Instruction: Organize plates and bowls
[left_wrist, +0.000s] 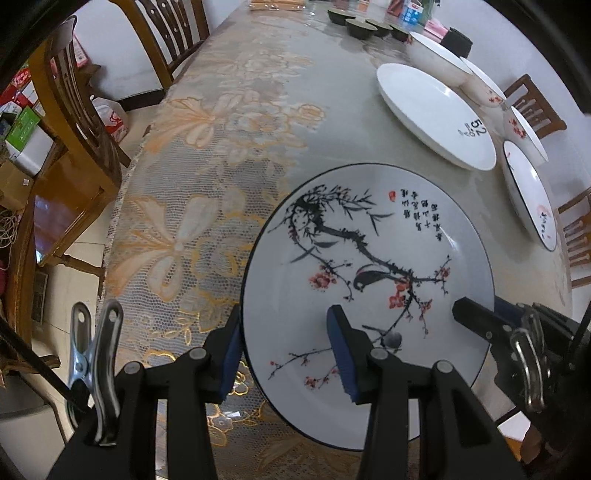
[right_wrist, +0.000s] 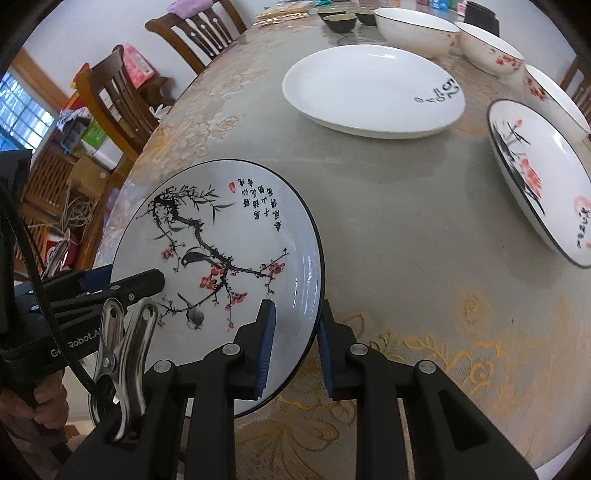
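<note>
Left wrist view gives us the left gripper (left_wrist: 290, 352) with its blue pads astride the left rim of the painted plate (left_wrist: 369, 266); one finger sits under the rim, the other over the face, pinching it. Right wrist view has our right gripper (right_wrist: 295, 354) pinching the same plate (right_wrist: 221, 251) at its right rim; one pad presses on the painted face, the other behind the edge. We hold the plate between both tools at the near edge of the table (right_wrist: 406, 240), over the lace cloth (left_wrist: 192, 221); whether it touches the cloth we cannot tell. Farther off lies a plain white plate (right_wrist: 369, 88); to the right, another painted plate (right_wrist: 539, 177); beyond them stand white bowls (right_wrist: 417, 33) and small dark cups (right_wrist: 341, 22); wooden chairs (left_wrist: 173, 33) line the left side.
</note>
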